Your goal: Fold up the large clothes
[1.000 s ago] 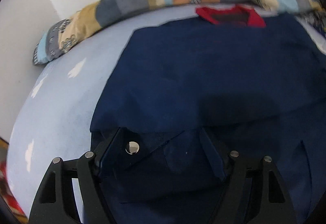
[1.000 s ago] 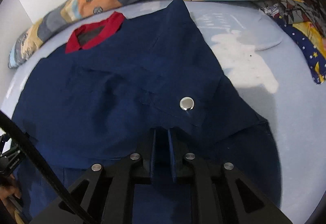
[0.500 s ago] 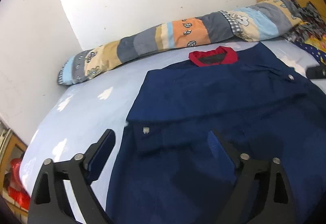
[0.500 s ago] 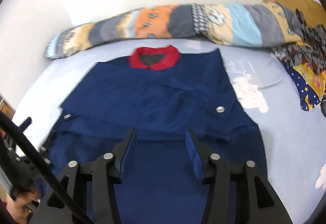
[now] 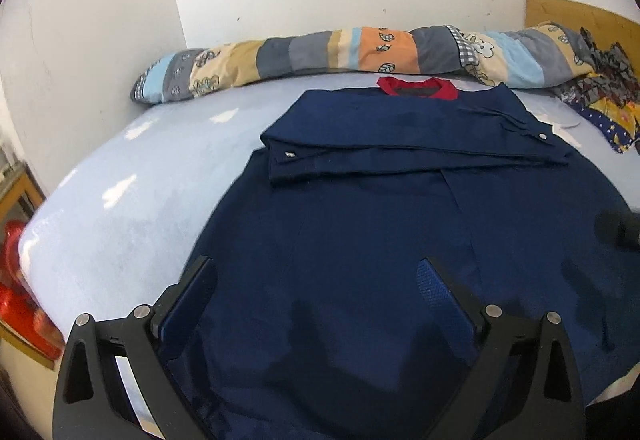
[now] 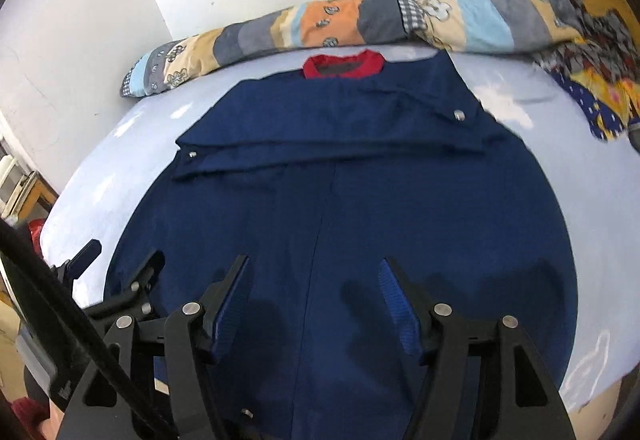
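A large navy blue jacket (image 5: 380,232) with a red collar (image 5: 416,87) lies flat on the bed. Both sleeves are folded across its chest, each cuff showing a metal snap (image 5: 289,155). My left gripper (image 5: 316,288) hovers over the jacket's lower left part, its jaws wide and still opening, with nothing gripped between them. In the right wrist view the jacket (image 6: 360,200) fills the middle. There my right gripper (image 6: 314,292) hangs above the hem area with its jaws opening and holding nothing. The left gripper (image 6: 120,260) shows at the left edge of that view.
The light blue bed sheet (image 5: 120,220) surrounds the jacket. A rolled patchwork quilt (image 5: 360,52) lies along the white wall at the back. Patterned clothes (image 5: 600,100) are heaped at the back right before a wooden headboard (image 5: 576,14). A red object (image 5: 16,300) sits beside the bed's left edge.
Both grippers let go of the sleeve cuffs, opened and drew back and upward toward the hem. The sleeves stay folded across the chest.
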Motion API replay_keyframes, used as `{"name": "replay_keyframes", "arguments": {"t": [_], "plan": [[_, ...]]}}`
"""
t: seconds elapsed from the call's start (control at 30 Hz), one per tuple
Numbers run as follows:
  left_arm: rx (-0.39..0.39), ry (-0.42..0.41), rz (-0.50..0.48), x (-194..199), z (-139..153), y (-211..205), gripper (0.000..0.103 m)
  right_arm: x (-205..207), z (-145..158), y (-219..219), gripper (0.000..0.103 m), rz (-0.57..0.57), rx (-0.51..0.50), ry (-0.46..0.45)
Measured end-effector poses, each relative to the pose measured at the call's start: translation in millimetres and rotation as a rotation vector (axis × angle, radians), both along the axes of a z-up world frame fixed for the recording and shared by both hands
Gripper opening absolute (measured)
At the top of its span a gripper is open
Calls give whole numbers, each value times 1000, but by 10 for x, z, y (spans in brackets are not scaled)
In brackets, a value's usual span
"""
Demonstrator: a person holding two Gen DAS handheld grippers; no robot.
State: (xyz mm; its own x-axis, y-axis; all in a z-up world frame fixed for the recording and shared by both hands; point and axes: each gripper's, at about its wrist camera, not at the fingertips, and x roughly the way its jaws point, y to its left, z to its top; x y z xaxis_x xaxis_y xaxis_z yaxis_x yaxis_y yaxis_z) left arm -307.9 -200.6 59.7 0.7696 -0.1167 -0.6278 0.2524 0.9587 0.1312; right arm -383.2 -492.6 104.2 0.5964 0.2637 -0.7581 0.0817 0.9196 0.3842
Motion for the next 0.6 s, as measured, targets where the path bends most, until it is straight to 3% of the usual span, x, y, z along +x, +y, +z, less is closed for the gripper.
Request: {"name": "replay_keyframes", "arguments": {"t": [0.1, 0.4, 0.53, 0.6], "plan": [[5, 17, -3, -2, -68, -14, 100, -98, -101, 70, 71, -9, -18, 23], [-23, 286, 13, 162, -625, -20, 103, -69, -545, 179, 72, -11, -113, 167], [-7, 263, 17, 107, -661, -54, 103, -69, -742, 201, 76, -15, -111, 227], [-14, 252, 20, 74, -674, -52, 103, -93, -765, 279, 84, -7, -153, 212]]}}
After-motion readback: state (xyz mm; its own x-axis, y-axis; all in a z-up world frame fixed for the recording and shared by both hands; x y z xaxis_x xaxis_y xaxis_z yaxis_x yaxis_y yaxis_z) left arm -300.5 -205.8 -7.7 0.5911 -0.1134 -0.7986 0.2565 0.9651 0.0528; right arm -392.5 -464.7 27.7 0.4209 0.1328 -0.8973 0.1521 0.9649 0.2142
